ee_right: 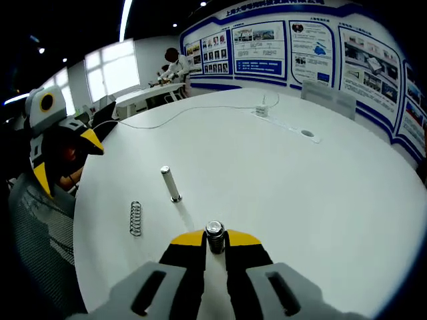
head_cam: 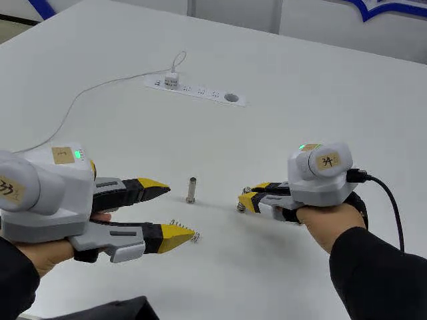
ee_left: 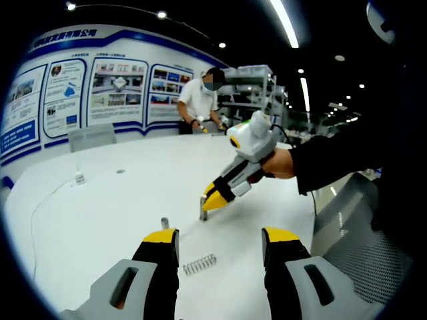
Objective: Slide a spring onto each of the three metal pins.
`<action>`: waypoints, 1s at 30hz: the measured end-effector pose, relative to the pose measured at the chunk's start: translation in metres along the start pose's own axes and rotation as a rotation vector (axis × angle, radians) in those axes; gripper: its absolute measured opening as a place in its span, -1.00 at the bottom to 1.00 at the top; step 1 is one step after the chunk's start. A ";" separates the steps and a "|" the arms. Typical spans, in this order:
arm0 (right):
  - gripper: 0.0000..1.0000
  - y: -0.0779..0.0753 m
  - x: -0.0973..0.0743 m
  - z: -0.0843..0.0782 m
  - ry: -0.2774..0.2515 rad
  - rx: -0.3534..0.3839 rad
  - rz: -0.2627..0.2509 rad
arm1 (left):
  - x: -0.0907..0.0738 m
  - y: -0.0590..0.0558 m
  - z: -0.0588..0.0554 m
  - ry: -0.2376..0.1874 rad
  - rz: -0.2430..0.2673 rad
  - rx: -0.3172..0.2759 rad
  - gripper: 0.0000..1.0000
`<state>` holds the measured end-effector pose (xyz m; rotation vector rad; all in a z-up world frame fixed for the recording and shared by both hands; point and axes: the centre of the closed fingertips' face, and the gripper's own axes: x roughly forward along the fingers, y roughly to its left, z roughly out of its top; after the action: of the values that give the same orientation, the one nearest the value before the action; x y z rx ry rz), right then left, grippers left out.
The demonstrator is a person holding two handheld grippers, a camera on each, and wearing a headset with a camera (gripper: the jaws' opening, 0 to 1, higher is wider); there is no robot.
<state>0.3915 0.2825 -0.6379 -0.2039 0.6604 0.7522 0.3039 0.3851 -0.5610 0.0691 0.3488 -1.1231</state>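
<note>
Head view: upright pin stands on the table. Left gripper is left of it, jaws spread, nothing in them. Spring lies flat on the near side of the pin, at the left gripper's lower tip; can't tell if they touch. Right gripper is right of the pin, jaws pinched together. Its load is too small to read here.

Left gripper view: spring lies between the spread jaws, clear of both, nearer than the upright pin. Right gripper sits beside that pin, with the held pin at its tip. Risks: a jaw nudge likely rolls the spring off, and clamping across the coils could squash or flick it.

Right gripper view: jaws clamped on the held pin, seen end-on. Upright pin is ahead, the spring left of it, and the left gripper further left. Risks: the grip patch is small, so axial push from the spring may tilt or slip the held pin. Either gripper swinging in could topple the upright pin, which looks free-standing.
</note>
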 end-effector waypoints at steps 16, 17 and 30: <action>-0.76 0.013 -0.009 -0.026 0.056 0.028 0.006 | 0.000 -0.001 0.000 -0.003 -0.003 0.005 0.03; -0.76 0.018 -0.010 -0.026 0.058 0.034 0.013 | 0.000 -0.002 0.000 -0.002 -0.005 0.006 0.03; -0.76 0.084 0.005 0.014 0.056 -0.082 0.158 | 0.000 -0.003 0.000 0.002 -0.008 0.013 0.03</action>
<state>0.3433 0.3515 -0.6255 -0.2508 0.7054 0.9294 0.3012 0.3839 -0.5606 0.0807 0.3438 -1.1334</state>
